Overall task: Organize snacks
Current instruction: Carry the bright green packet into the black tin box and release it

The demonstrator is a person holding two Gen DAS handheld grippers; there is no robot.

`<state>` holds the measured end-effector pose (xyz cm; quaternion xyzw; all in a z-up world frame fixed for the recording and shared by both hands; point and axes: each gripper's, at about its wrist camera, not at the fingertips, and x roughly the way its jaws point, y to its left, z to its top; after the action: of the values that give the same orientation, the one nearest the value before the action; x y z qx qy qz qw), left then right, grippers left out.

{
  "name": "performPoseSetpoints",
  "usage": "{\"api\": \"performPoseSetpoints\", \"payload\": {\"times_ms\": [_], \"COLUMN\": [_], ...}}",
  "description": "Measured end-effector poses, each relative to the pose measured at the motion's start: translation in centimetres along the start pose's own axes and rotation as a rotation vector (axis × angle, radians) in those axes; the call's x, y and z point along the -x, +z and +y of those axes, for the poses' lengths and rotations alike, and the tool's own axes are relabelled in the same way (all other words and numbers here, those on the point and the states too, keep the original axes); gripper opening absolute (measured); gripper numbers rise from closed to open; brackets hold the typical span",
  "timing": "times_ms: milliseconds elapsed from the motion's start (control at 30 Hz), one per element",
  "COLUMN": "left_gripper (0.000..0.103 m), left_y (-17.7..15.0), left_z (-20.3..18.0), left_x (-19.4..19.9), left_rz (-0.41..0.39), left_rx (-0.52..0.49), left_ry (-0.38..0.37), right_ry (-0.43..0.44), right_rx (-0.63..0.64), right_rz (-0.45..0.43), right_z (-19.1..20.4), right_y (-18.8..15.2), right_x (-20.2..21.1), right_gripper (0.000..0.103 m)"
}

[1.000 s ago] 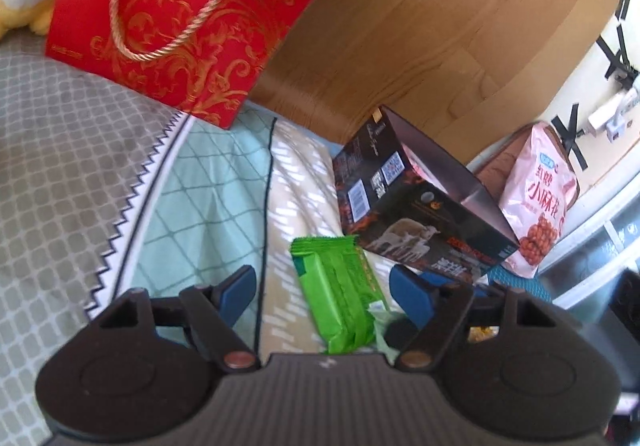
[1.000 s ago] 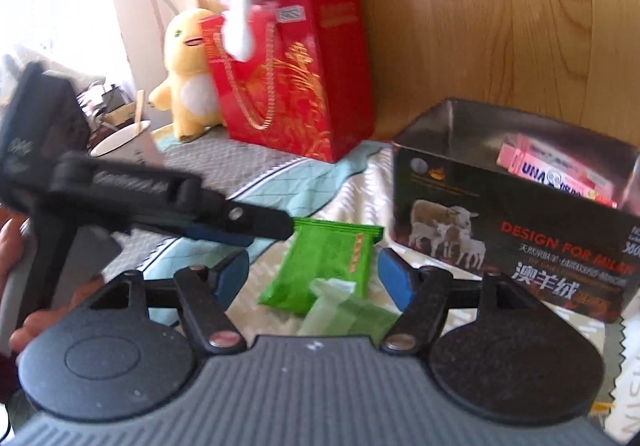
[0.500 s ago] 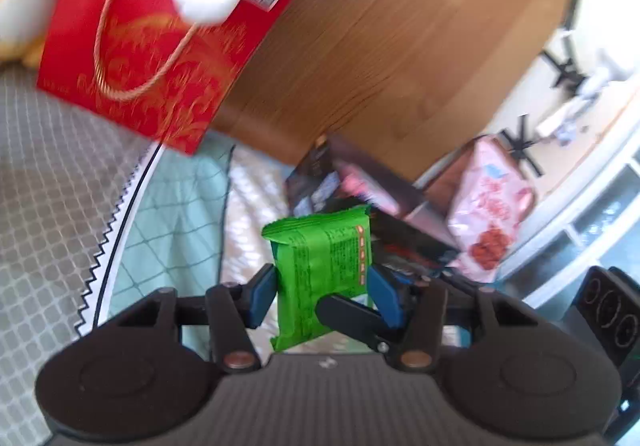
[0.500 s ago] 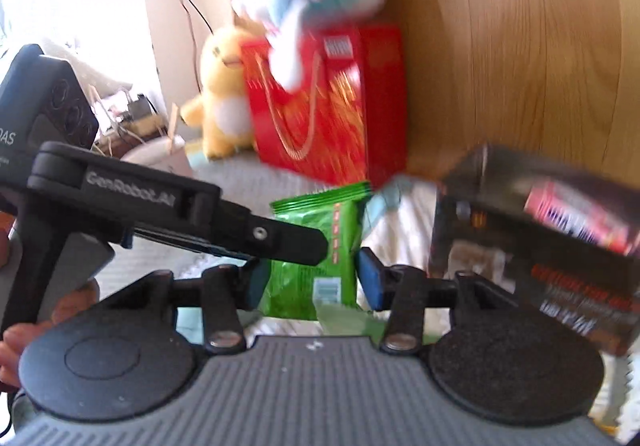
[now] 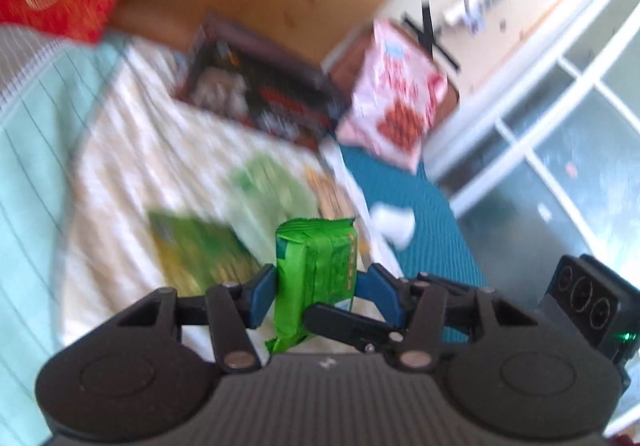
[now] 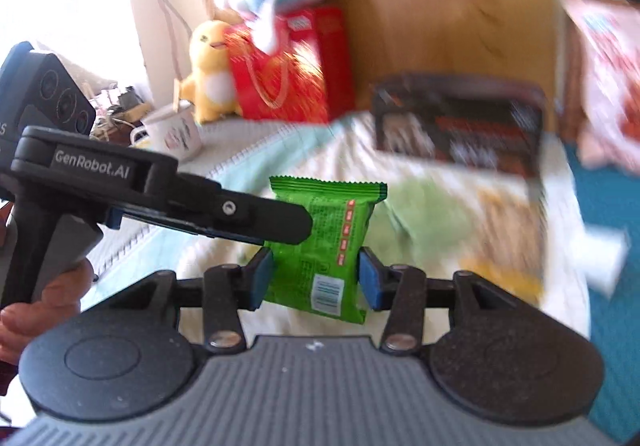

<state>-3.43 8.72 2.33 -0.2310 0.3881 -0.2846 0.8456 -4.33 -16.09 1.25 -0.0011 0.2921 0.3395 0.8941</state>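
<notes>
Both the left gripper (image 5: 316, 288) and right gripper (image 6: 316, 278) clamp one green snack packet (image 6: 324, 246), lifted above the bedspread (image 5: 132, 166). Next, probably carry it to the blurred dark box (image 6: 460, 126) and release there.

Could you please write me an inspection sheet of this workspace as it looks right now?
Surface: patterned bedspread, pale checks beside mint and teal panels.
Job's things: green snack pack held off the bed; dark box by the wooden headboard; blurred green and yellow packs lying loose; pink snack bag.
Clutter: red gift bag, yellow plush duck, enamel mug.
Grippers: left gripper and right gripper both clamp the green snack pack.
Cables: thin cord on the wall near the window.
Surroundings: glass doors.
</notes>
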Motion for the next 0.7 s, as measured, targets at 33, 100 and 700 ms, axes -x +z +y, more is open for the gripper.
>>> {"api": "performPoseSetpoints", "payload": {"times_ms": [33,100,700], "left_gripper": [0.050,0.050,0.046], "left_y": [-0.5,-1.2,-2.1], "left_z": [-0.2,-0.5,-1.6], "left_x": [-0.8,-2.1,-3.2], "left_rz": [0.026,0.066,0.111], "left_rx": [0.003,-0.002,-0.042], "left_ry": [-0.006,-0.007,0.014], "right_ry": [-0.009,-0.026,-0.043], "right_rx": [-0.019,-0.059,0.141], "right_rz": [0.014,0.037,0.020], "right_z": [-0.4,-1.4,-1.1], "right_y": [-0.7,-1.8,-4.8], "right_x": [0.3,0.7,1.0], "right_gripper": [0.051,0.054,0.066]}}
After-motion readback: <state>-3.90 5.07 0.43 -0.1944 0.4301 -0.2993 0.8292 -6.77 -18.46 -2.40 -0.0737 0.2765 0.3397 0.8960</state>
